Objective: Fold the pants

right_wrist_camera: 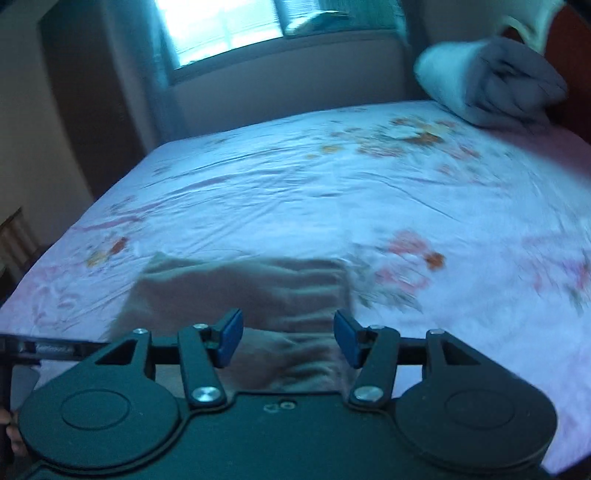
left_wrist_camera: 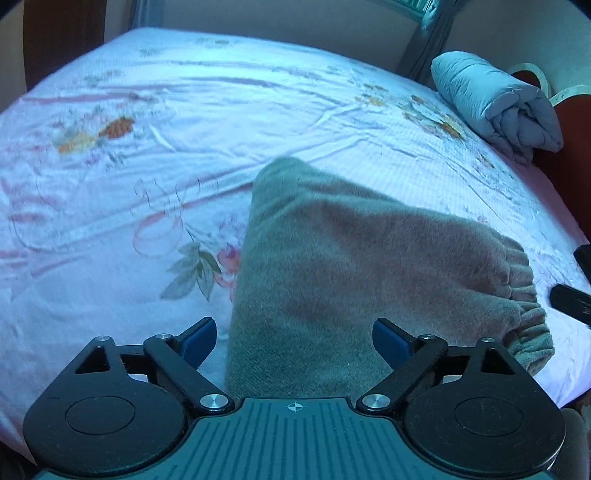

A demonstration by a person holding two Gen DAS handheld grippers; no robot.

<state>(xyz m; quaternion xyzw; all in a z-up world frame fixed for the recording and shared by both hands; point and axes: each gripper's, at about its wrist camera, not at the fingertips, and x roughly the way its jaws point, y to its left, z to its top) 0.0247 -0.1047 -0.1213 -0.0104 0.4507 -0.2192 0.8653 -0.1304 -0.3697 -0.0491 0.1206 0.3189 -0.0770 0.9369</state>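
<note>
The fuzzy grey-brown pants (left_wrist_camera: 354,266) lie folded into a compact block on the floral bed sheet (left_wrist_camera: 184,110), with the gathered elastic waistband at the right end. My left gripper (left_wrist_camera: 294,341) hovers over the near edge of the pants, its jaws wide apart and the blue pads clear of the cloth. In the blurred right wrist view the same pants (right_wrist_camera: 251,291) lie just ahead of my right gripper (right_wrist_camera: 288,338). That gripper's jaws stand apart above the fabric, with nothing pressed between the pads. The tip of the right gripper (left_wrist_camera: 576,299) shows at the right edge of the left wrist view.
A rolled pale-blue quilt (left_wrist_camera: 495,103) lies at the bed's far right corner against a dark red headboard (left_wrist_camera: 569,166). A window (right_wrist_camera: 221,29) with curtains is behind the bed. A dark wardrobe (right_wrist_camera: 85,110) stands at the left wall.
</note>
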